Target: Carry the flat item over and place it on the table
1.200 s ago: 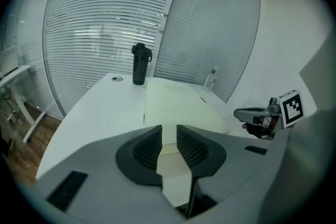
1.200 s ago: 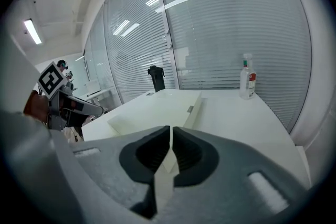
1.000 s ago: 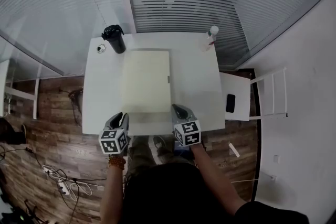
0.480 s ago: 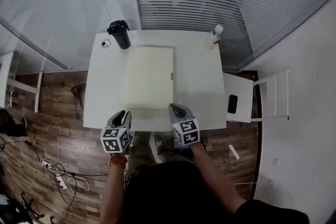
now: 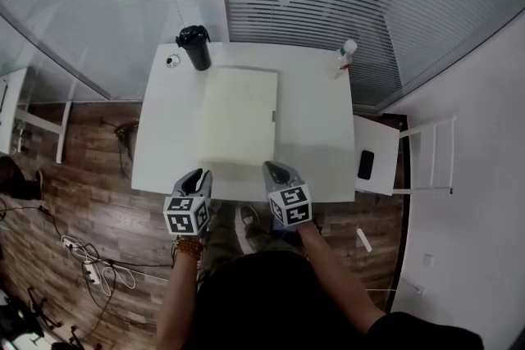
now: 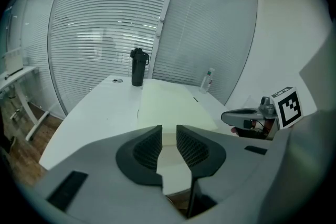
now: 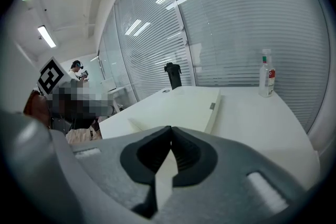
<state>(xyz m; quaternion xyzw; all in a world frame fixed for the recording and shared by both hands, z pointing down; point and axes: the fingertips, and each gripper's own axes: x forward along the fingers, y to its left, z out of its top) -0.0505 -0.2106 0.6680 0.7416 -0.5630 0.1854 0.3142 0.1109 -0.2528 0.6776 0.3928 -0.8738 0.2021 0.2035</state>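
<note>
Jaws on L gripper [image 6: 168,136] slightly apart, empty, on R gripper [image 7: 170,139] closed, empty, both at near edge of surface [image 5: 164,152], flat board [image 5: 238,123] at centre.

Head view overhead, steeply down, gripper views low across same table [image 5: 164,135], probably from near edge.

The panel [image 5: 239,123] is pale cream, the table [image 5: 316,152] white, the flask [image 5: 196,49] black.

Black flask [image 5: 195,47] far left, spray bottle [image 5: 345,57] far right, phone [image 5: 366,165] on chair [image 5: 379,135], cables [image 5: 90,270] on floor [image 5: 82,201].
</note>
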